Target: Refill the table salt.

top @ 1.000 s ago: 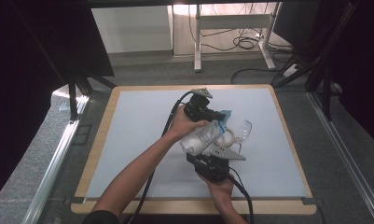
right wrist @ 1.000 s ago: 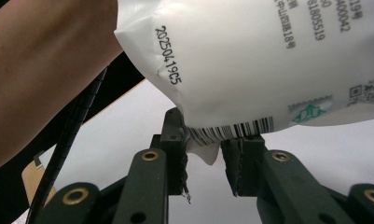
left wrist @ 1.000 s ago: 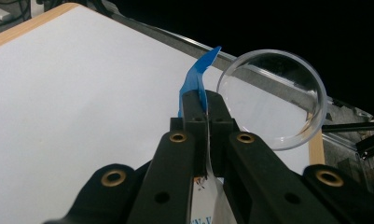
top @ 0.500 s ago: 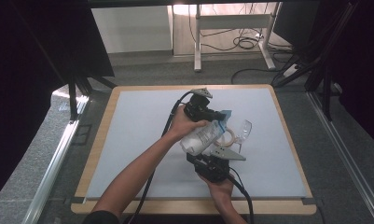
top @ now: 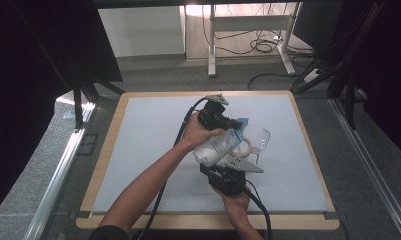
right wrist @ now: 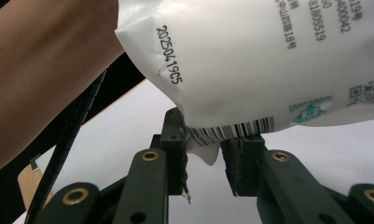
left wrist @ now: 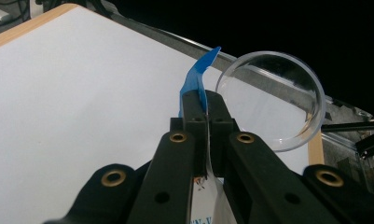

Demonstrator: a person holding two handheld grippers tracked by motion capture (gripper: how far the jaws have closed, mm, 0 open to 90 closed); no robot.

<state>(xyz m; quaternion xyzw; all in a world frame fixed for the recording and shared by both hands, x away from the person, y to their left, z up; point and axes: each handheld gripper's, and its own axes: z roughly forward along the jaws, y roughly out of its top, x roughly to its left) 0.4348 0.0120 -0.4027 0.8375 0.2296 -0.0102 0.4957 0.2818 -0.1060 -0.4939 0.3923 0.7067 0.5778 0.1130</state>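
As far as the small earlier views tell, nothing has shifted.

This looks like a lab or recording workroom. A desk (top: pixel 138 150) with a white top and a wooden rim stands between black curtains (top: pixel 33 75) at the left and right of the frame. Grey carpet (top: pixel 48 150) covers the floor, and cables (top: pixel 260 47) lie under a white frame table (top: pixel 248 22) at the upper centre.
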